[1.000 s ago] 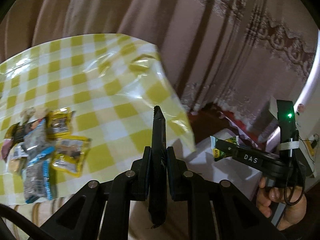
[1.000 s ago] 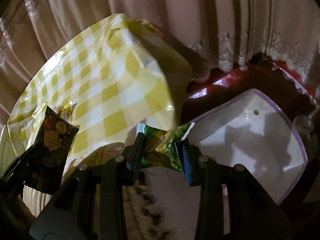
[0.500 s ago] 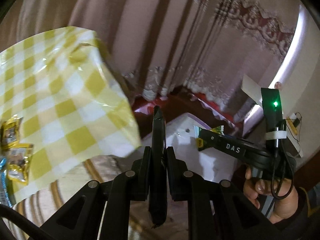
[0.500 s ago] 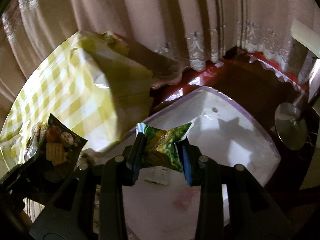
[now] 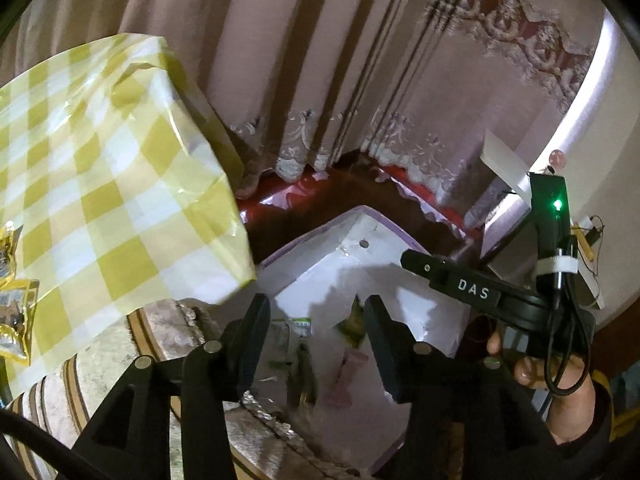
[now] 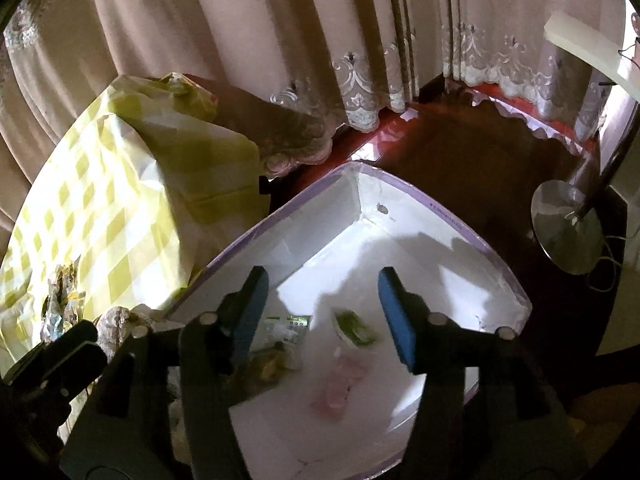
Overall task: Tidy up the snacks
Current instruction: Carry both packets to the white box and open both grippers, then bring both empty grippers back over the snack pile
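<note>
A white box with a purple rim point(image 6: 420, 196) stands on the floor beside the table; it also shows in the left wrist view point(image 5: 360, 216). My right gripper point(image 6: 322, 300) is open and empty above the box. A green snack packet point(image 6: 354, 326) lies on the box floor, with a green-and-white packet point(image 6: 286, 326), a pink packet point(image 6: 340, 388) and a blurred dark one. My left gripper point(image 5: 318, 328) is open and empty above the box's near side. Yellow snack packets point(image 5: 12, 308) lie on the yellow checked tablecloth point(image 5: 100, 184) at far left.
Curtains point(image 6: 320, 40) hang behind the box. A round metal lamp base point(image 6: 568, 228) stands on the dark floor to the right. The table's corner point(image 6: 200, 152) overhangs the box's left side. The right gripper's body point(image 5: 480, 292) and hand show in the left wrist view.
Both grippers opened. The right one let go of the green packet and the left one its dark packet; both now lie in the box. Both views swung further from the table toward the box.
</note>
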### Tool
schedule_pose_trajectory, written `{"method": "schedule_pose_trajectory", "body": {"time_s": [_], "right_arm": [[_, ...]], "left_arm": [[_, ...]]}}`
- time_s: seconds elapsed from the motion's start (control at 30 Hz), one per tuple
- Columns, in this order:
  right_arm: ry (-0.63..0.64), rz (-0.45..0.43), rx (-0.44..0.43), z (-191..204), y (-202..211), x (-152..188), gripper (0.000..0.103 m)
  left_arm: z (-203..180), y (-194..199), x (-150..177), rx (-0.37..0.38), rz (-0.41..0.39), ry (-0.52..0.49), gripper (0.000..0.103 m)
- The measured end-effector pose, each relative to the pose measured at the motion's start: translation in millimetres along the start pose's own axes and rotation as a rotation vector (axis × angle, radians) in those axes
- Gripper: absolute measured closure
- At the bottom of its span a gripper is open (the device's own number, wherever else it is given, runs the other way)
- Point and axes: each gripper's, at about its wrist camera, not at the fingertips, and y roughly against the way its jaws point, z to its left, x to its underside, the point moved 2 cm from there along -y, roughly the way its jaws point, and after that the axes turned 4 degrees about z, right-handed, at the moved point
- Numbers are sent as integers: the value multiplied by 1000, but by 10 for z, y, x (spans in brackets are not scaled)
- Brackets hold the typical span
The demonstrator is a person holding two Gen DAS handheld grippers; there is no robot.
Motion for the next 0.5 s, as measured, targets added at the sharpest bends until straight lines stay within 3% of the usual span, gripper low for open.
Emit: {"method": "schedule_pose_trajectory", "body": {"time_s": [0.33, 0.5], "right_arm": [[42, -4, -37, 255, 57, 26, 41], [97, -9, -56, 544, 78, 50, 41]], "left_arm": [[274, 175, 22, -102, -29, 57, 51], [511, 331, 62, -195, -51, 96, 49]]}}
